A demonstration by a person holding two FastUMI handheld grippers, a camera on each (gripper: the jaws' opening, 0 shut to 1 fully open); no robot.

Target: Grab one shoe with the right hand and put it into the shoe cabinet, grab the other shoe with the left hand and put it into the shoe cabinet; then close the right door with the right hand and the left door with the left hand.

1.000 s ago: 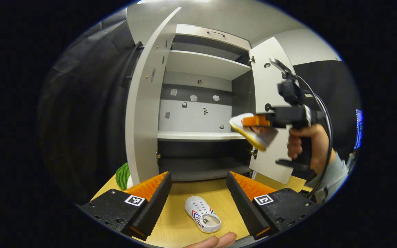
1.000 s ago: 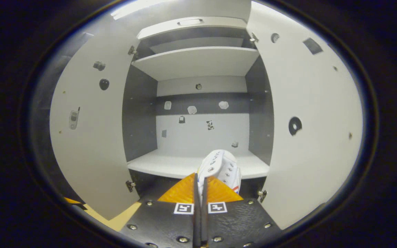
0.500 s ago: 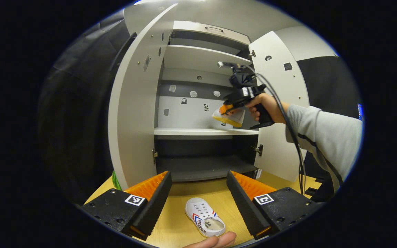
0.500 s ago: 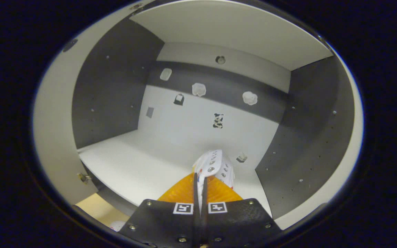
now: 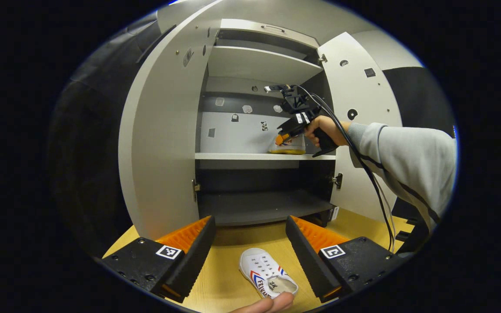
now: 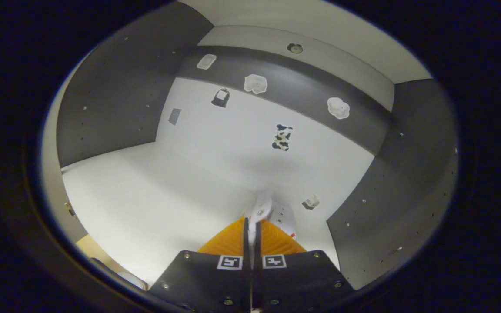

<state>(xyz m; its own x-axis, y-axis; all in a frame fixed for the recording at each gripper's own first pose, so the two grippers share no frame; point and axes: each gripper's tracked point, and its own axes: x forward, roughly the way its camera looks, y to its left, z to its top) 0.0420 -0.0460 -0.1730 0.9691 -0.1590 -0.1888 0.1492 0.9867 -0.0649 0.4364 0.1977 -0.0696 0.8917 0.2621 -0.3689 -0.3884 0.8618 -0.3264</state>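
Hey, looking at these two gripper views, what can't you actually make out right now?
- Held shoe, right gripper view: mostly hidden behind the right gripper.
- Same shoe, left gripper view: too small to tell whether it touches the shelf.
- Shoe on the table, left gripper view: heel hidden by a fingertip.

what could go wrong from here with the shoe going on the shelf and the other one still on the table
1. The right gripper is shut on the first shoe near the right wall of the middle shelf; pulling back before opening could drag it off.
2. The second shoe lies angled on the table between the open left gripper fingers, so a grasp may catch only its edge.
3. The cable hangs by the right door and might snag.
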